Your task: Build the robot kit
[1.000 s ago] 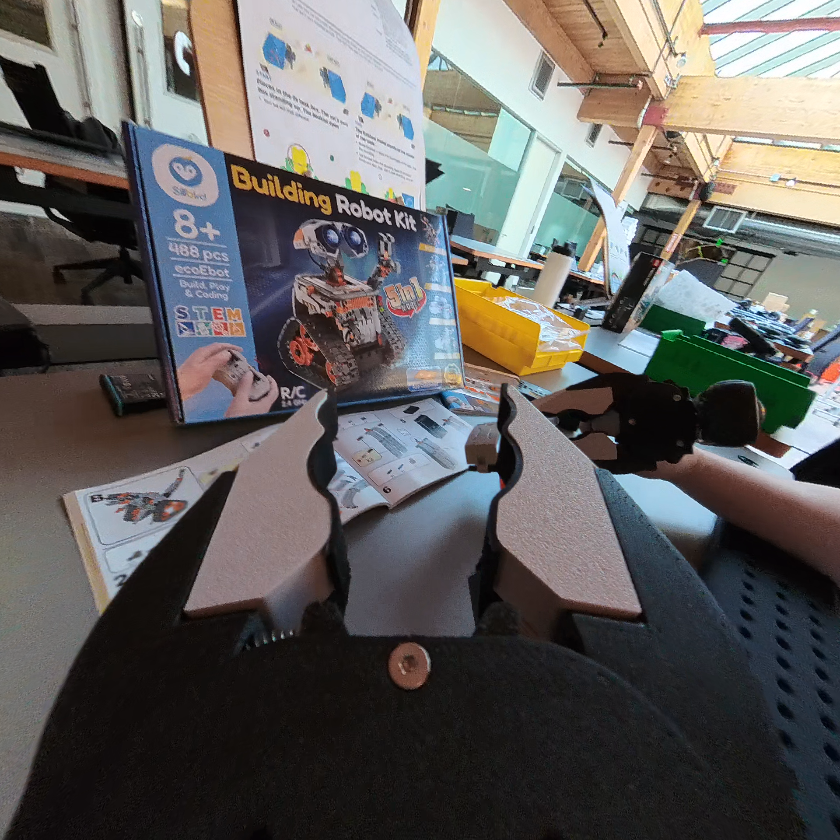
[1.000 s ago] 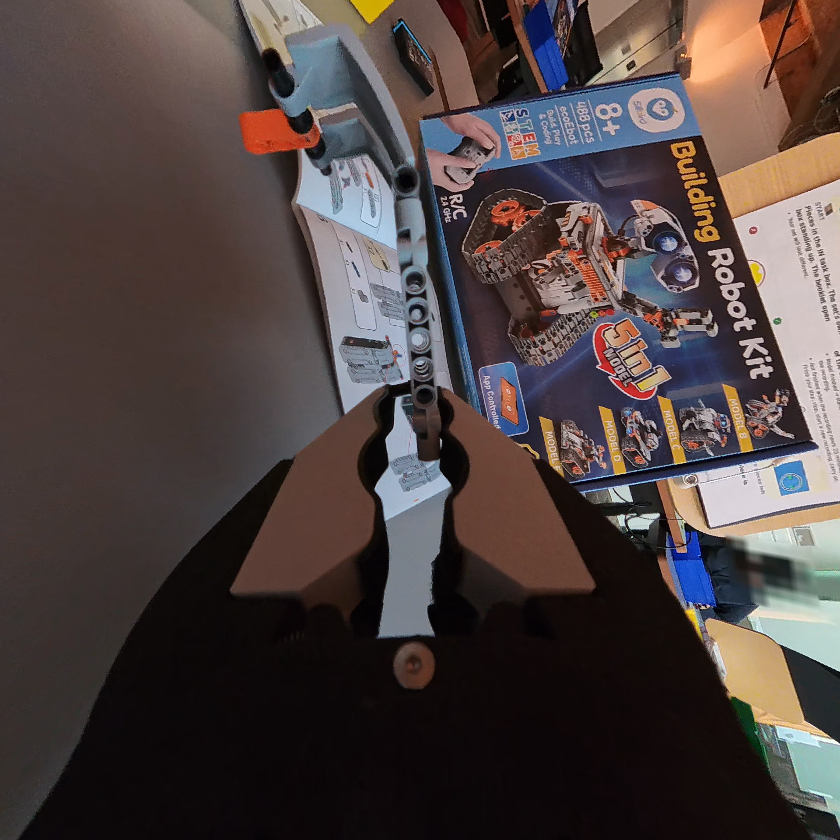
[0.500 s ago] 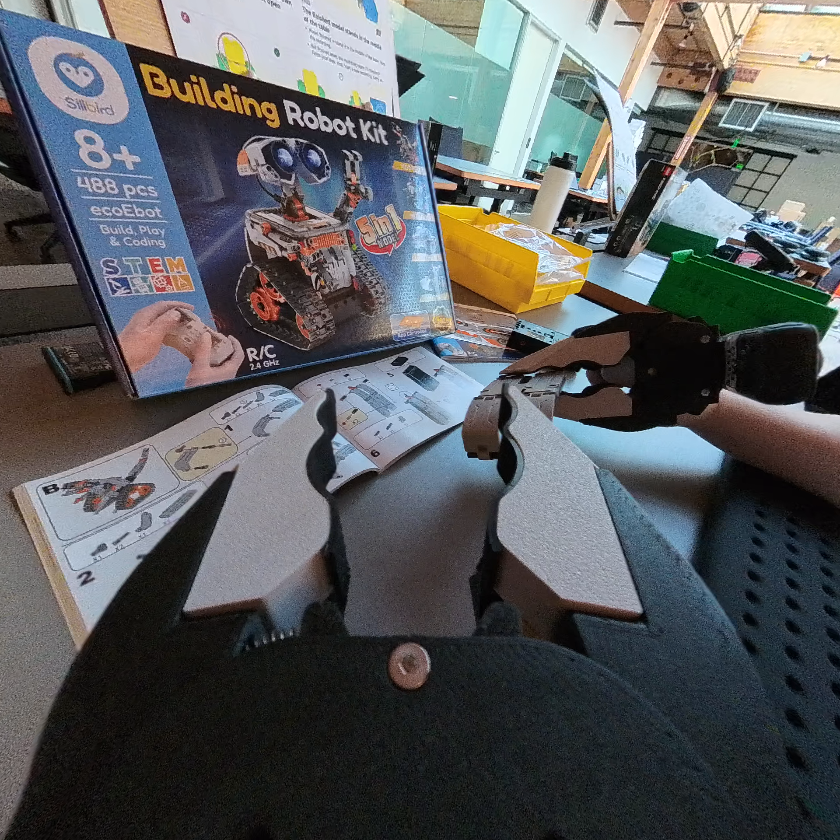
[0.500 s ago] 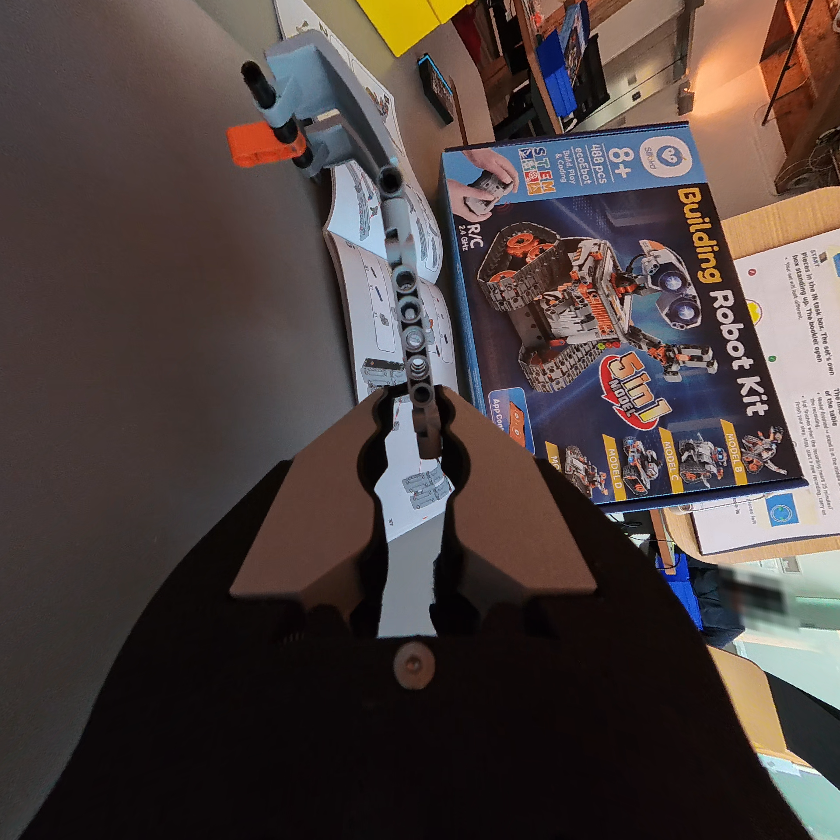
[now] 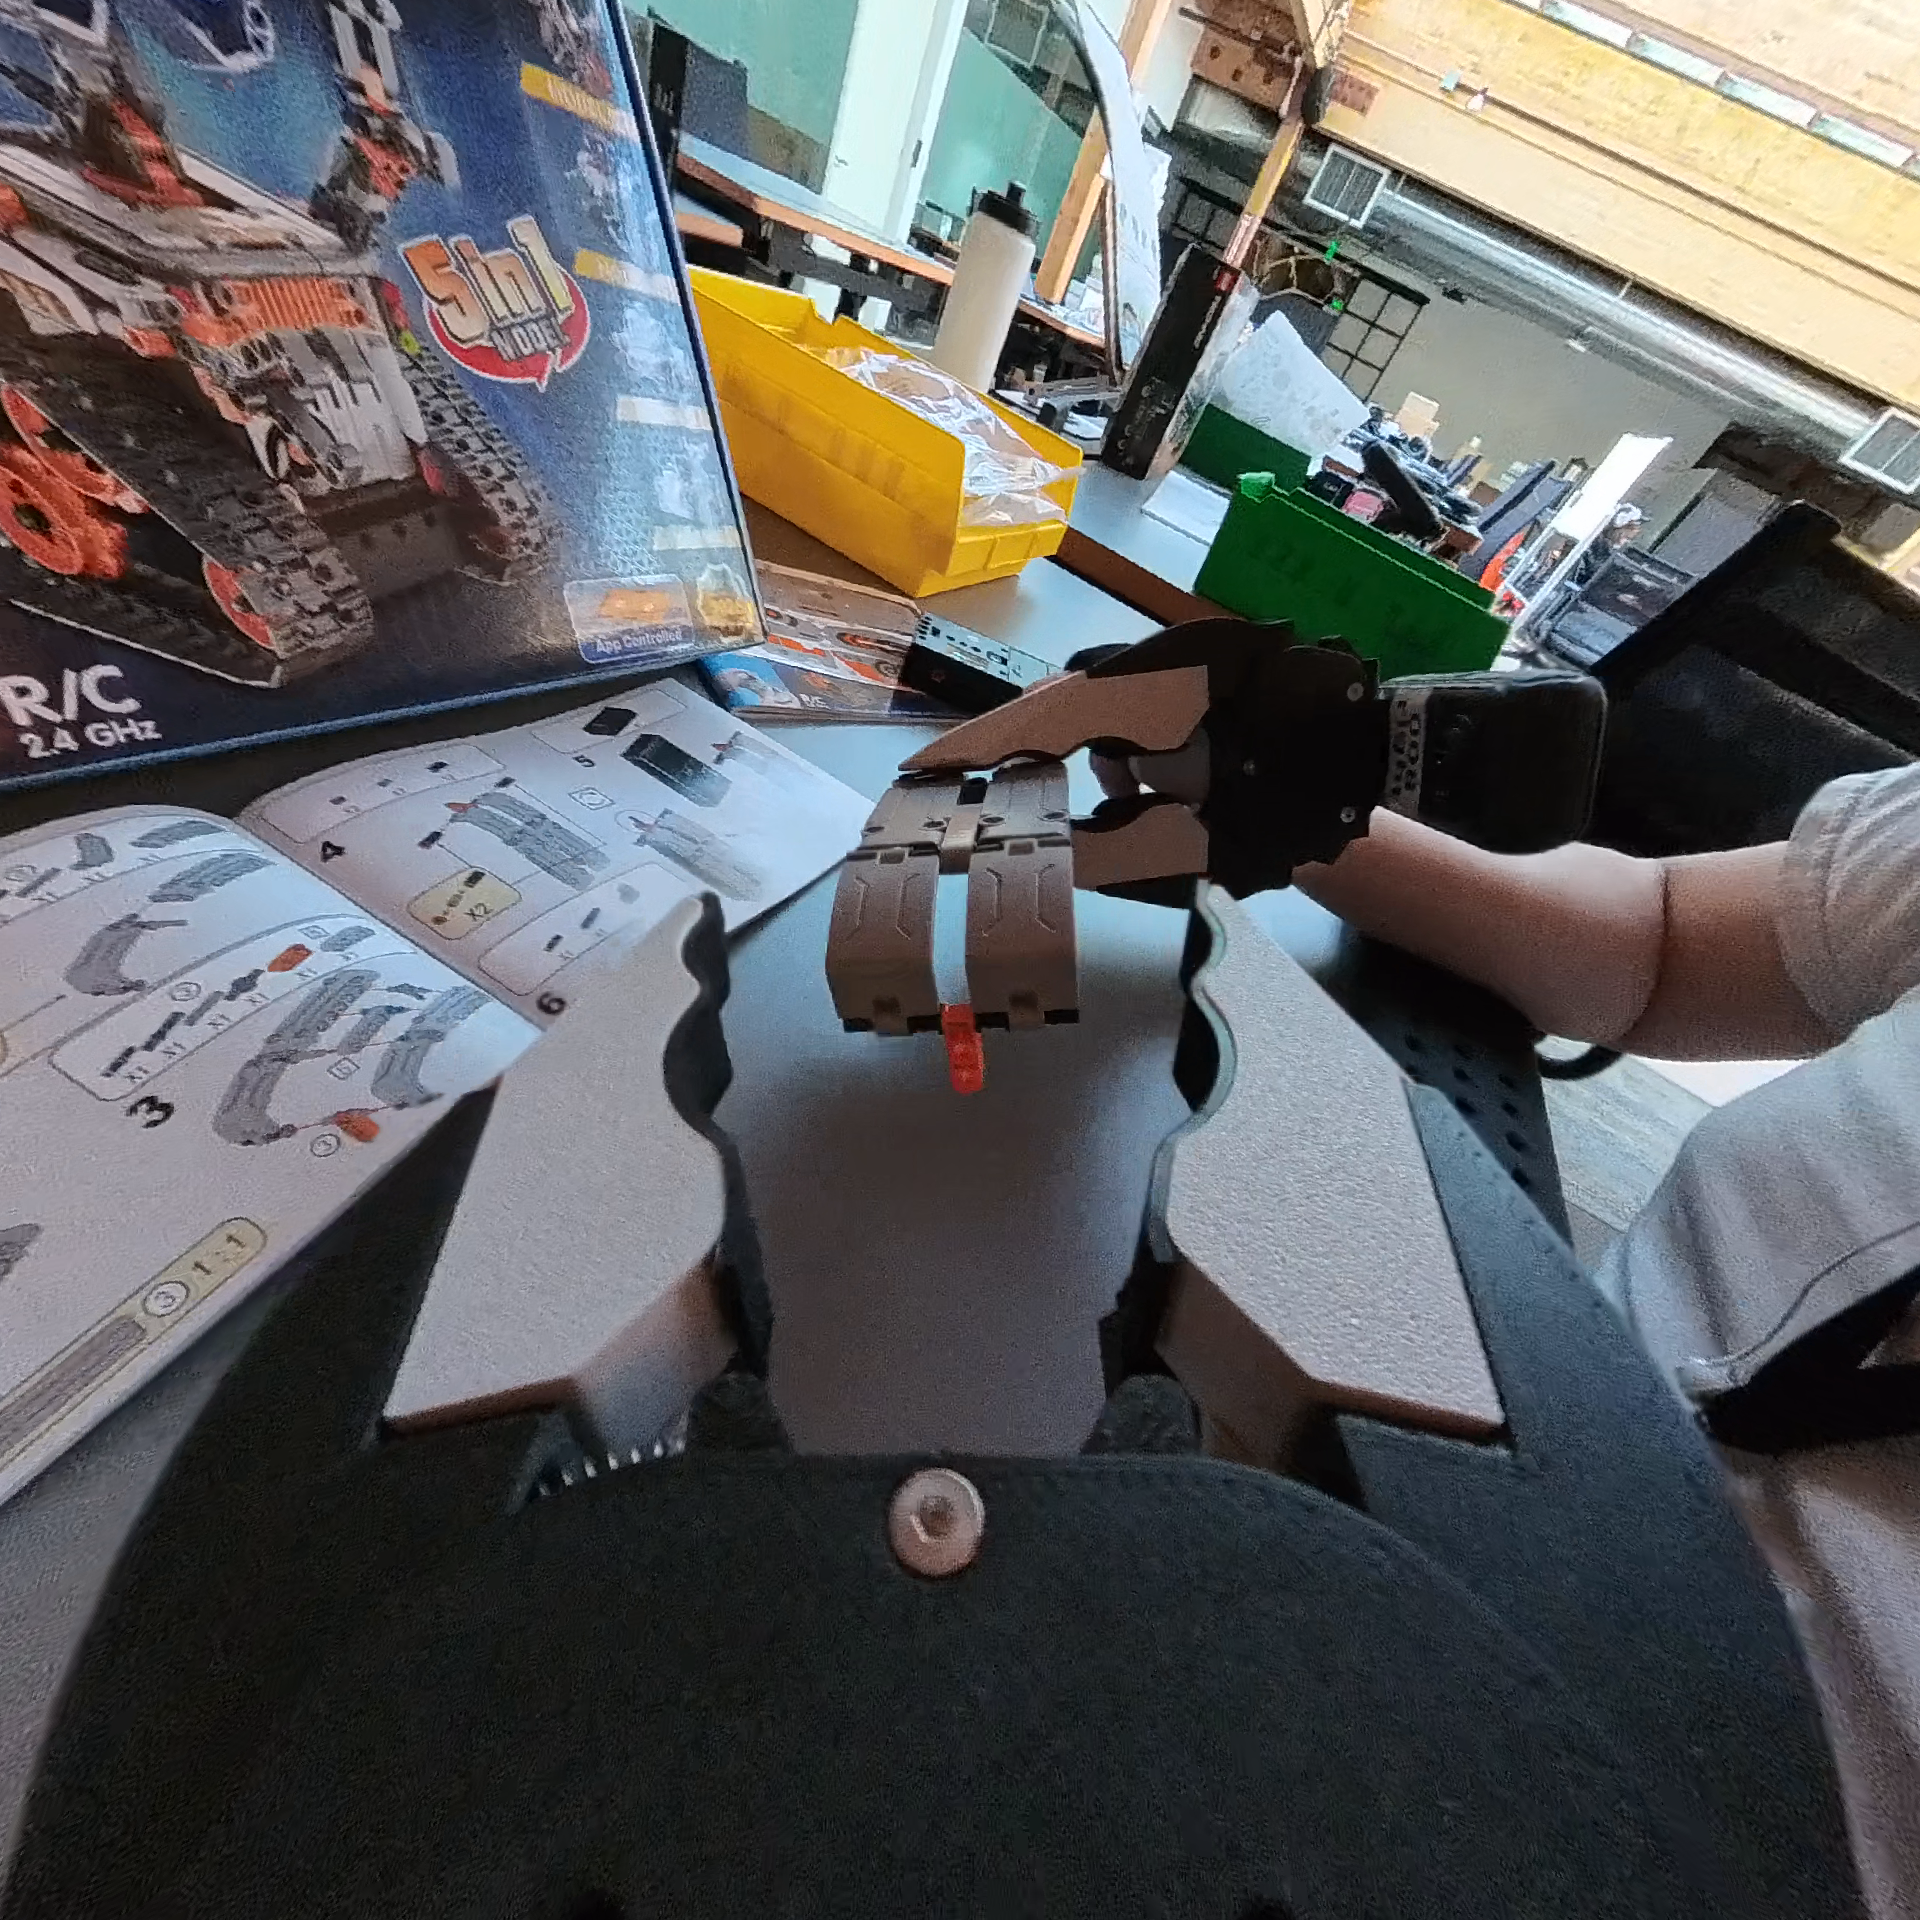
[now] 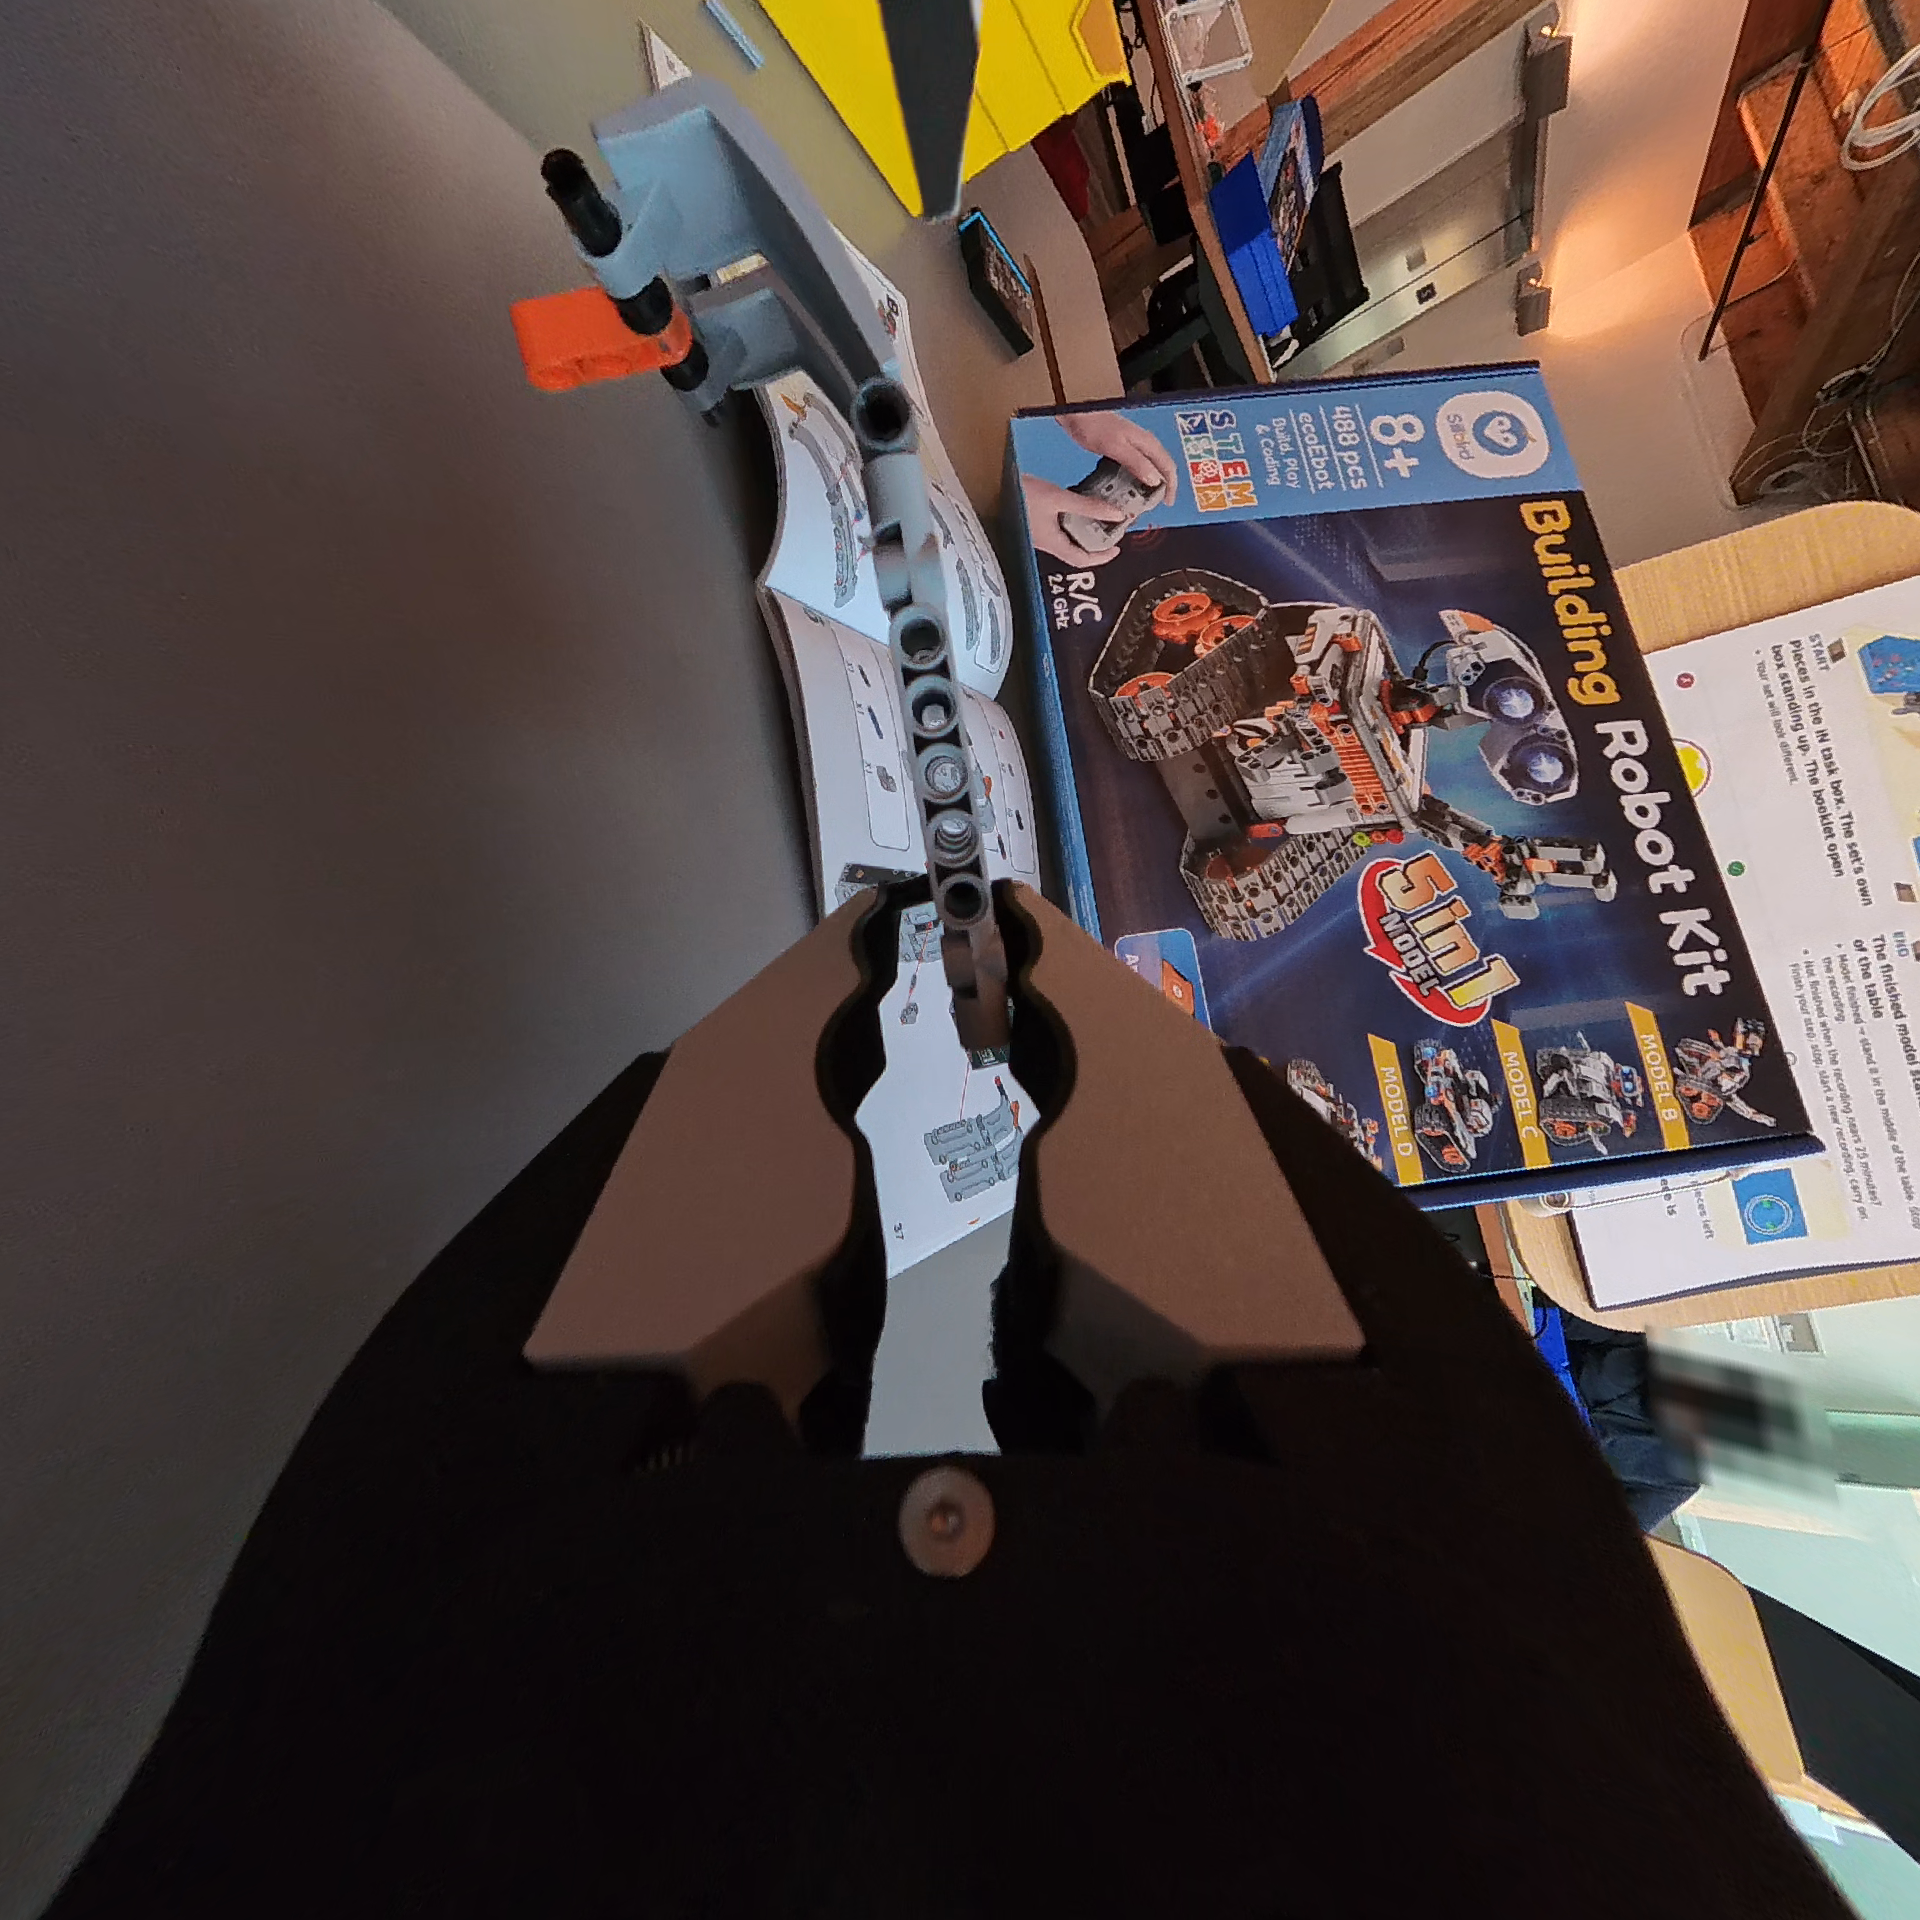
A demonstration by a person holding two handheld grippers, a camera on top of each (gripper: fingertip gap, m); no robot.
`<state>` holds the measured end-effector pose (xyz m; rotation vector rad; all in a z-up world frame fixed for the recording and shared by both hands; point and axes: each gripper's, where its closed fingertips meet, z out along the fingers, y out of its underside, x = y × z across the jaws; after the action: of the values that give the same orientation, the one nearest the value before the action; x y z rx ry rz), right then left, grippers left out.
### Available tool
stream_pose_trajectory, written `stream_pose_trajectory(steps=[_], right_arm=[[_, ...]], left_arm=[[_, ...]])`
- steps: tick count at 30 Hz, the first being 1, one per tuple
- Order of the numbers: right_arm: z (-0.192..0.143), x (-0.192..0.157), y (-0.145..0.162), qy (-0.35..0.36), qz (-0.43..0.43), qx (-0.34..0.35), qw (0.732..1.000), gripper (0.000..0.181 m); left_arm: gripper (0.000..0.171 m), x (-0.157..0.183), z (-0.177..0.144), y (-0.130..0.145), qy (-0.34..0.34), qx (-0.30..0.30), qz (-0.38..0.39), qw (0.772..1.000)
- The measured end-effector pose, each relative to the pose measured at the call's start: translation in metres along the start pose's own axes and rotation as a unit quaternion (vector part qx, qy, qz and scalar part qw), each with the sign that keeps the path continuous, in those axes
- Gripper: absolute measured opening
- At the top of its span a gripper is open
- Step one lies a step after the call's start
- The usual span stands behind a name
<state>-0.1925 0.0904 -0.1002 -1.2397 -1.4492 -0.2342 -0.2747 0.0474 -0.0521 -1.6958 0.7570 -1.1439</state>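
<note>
The right gripper (image 6: 951, 961) clamps a grey brick assembly (image 5: 954, 914) before the spread, empty left gripper (image 5: 951, 997). An open instruction booklet (image 5: 312, 987) and upright kit box (image 5: 343, 343) stand behind; yellow bin (image 5: 862, 447) farther off.

Bare table (image 5: 914, 1226) lies open just before the grey assembly (image 5: 951, 914); left of it the booklet (image 5: 312, 987), behind that the upright box (image 5: 343, 343)

**Occluded and Cropped Items**

The kit box (image 5: 343, 343) is cut off by the top and left edges in the left wrist view. In front of the box, the instruction booklet (image 5: 312, 987) is partly covered by the left tongs (image 5: 951, 1039). In the right wrist view, the right tongs (image 6: 940, 971) hide the booklet's lower pages. A blurred patch sits below the box.
</note>
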Motion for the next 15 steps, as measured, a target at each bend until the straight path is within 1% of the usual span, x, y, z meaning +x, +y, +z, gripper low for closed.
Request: stream_pose_trajectory(steps=[2, 5, 8, 10, 12, 15], right_arm=[[0.000, 0.000, -0.001, 0.002, -0.003, 0.001, 1.000, 0.018], [0.001, -0.002, -0.002, 0.003, -0.021, -0.003, 1.000, 0.018], [0.002, -0.008, -0.004, -0.002, -0.041, -0.006, 0.999, 0.018], [0.003, -0.011, -0.006, -0.001, -0.059, -0.009, 0.998, 0.018], [0.003, -0.014, -0.009, -0.004, -0.070, -0.008, 0.998, 0.018], [0.003, -0.017, -0.014, -0.004, -0.077, -0.002, 0.997, 0.018]], left_arm=[[0.090, 0.001, 0.005, 0.007, 0.002, -0.018, -0.006, 1.000], [0.089, -0.005, 0.013, 0.021, -0.014, -0.049, -0.035, 0.998], [0.087, 0.004, 0.020, 0.036, 0.027, -0.086, -0.085, 0.992], [0.083, 0.007, 0.023, 0.042, 0.039, -0.102, -0.100, 0.989], [0.078, 0.008, 0.024, 0.045, 0.037, -0.110, -0.090, 0.989], [0.072, 0.008, 0.025, 0.047, 0.027, -0.119, -0.056, 0.991]])
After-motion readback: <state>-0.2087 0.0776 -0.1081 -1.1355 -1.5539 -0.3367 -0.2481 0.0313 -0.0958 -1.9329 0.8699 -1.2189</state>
